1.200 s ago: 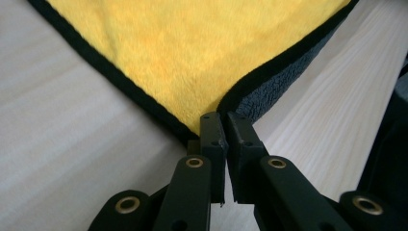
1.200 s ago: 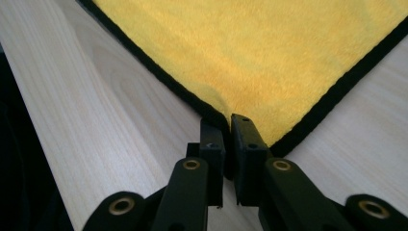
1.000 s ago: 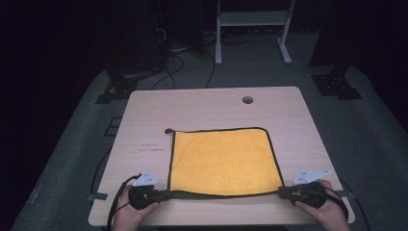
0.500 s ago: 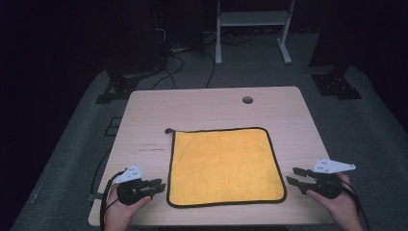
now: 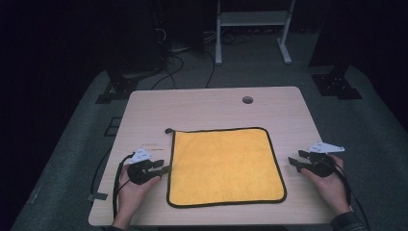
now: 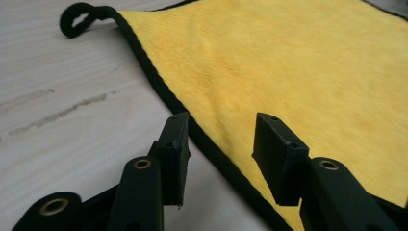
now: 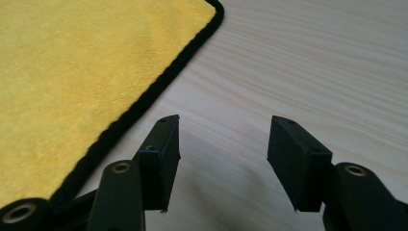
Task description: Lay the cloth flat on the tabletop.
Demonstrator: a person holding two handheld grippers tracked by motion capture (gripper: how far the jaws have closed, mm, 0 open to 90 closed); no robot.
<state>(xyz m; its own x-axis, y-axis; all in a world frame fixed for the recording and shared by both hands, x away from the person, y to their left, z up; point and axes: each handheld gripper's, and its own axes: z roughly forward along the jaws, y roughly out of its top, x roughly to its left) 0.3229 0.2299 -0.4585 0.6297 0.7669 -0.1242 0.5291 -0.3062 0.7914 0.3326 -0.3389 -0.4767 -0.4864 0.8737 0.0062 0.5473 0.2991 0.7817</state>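
A yellow cloth (image 5: 225, 166) with a black hem lies flat on the light wooden table (image 5: 211, 108), with a small black hanging loop (image 5: 168, 131) at its far left corner. My left gripper (image 5: 163, 167) is open beside the cloth's left edge. In the left gripper view the cloth (image 6: 288, 72) has its hem running between the spread jaws of that gripper (image 6: 221, 144), and the loop (image 6: 79, 17) lies ahead. My right gripper (image 5: 294, 161) is open just off the cloth's right edge. In the right gripper view the gripper (image 7: 222, 142) is over bare wood, with the cloth (image 7: 82, 72) to its left.
A round cable hole (image 5: 248, 100) sits near the table's far edge. Beyond the table stand a white frame (image 5: 252, 29), dark stands and floor cables (image 5: 168, 57). A cable (image 5: 117, 183) trails from my left gripper over the front edge.
Both grippers let go of the cloth's near corners, opened, and moved outward and up along its sides. The cloth's front edge now lies flat.
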